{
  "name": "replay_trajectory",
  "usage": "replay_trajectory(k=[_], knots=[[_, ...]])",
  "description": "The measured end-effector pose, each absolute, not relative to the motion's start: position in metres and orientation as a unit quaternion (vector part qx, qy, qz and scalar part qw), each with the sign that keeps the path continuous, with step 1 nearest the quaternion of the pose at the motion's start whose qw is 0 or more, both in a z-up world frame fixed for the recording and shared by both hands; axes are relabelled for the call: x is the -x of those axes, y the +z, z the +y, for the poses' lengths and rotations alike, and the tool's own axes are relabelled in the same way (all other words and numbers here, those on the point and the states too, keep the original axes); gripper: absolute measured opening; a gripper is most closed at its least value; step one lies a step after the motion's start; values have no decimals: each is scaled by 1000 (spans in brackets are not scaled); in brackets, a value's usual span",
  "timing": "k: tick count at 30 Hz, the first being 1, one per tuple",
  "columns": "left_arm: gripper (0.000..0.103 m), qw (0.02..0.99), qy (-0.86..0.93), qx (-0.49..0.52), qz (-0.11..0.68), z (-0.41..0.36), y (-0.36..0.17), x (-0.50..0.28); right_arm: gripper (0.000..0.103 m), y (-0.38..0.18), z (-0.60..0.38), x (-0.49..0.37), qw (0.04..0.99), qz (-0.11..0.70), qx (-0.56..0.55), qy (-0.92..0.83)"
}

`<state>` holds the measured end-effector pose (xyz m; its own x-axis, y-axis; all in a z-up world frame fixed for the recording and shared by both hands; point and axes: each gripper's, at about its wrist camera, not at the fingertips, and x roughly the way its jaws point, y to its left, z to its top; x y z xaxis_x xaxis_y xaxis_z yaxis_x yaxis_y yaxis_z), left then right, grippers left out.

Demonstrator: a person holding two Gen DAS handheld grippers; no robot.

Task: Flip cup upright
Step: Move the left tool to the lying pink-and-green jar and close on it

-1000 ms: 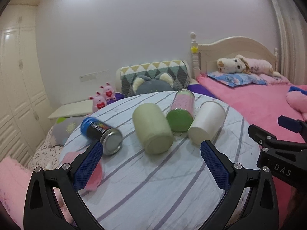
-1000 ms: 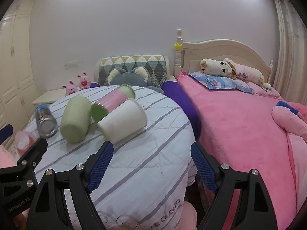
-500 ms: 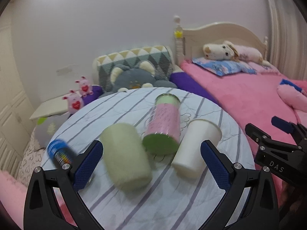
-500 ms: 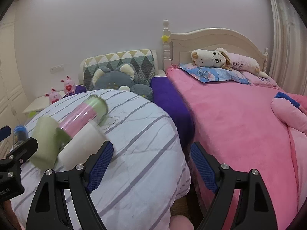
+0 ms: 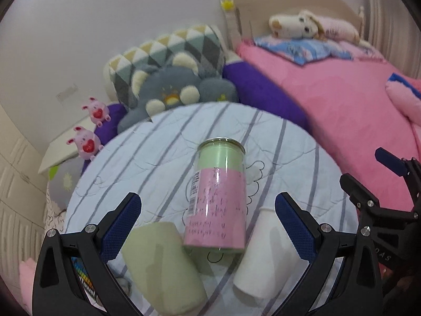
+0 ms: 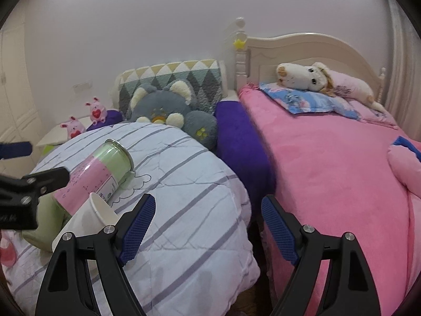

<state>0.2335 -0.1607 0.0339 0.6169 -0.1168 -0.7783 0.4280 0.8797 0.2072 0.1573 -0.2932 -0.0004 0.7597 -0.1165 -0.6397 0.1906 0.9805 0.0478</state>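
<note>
A white paper cup (image 5: 265, 255) lies on its side on the striped round table (image 5: 163, 142), next to a pink and green clear can (image 5: 218, 205) and a pale green cup (image 5: 160, 266), both also lying down. My left gripper (image 5: 208, 223) is open just above them, the pink can between its fingers. The white cup (image 6: 86, 218) also shows in the right wrist view, mouth toward the camera. My right gripper (image 6: 208, 226) is open and empty over the table's right edge, beside the white cup.
A blue printed can (image 5: 84, 287) lies behind the left finger. A grey plush cushion (image 5: 176, 92) and a patterned pillow (image 5: 168, 52) sit behind the table. A pink bed (image 6: 329, 158) fills the right side. Pink pig toys (image 5: 86, 142) stand on a nightstand at the left.
Both grippers have moved forward and closer to the table. The lying cups now sit low between the left fingers. The right gripper has shifted right, toward the table's edge.
</note>
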Motion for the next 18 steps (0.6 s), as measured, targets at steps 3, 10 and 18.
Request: replay_trajectory(k=[3, 10, 18], knots=[[103, 860, -143, -213, 442, -170, 25, -252, 84, -6, -297, -168, 930, 356, -56, -75], [103, 810, -144, -235, 518, -186, 1, -286, 84, -15, -308, -187, 914, 393, -69, -69], [103, 750, -146, -238, 600, -197, -33, -315, 84, -23, -317, -202, 897, 427, -87, -81]])
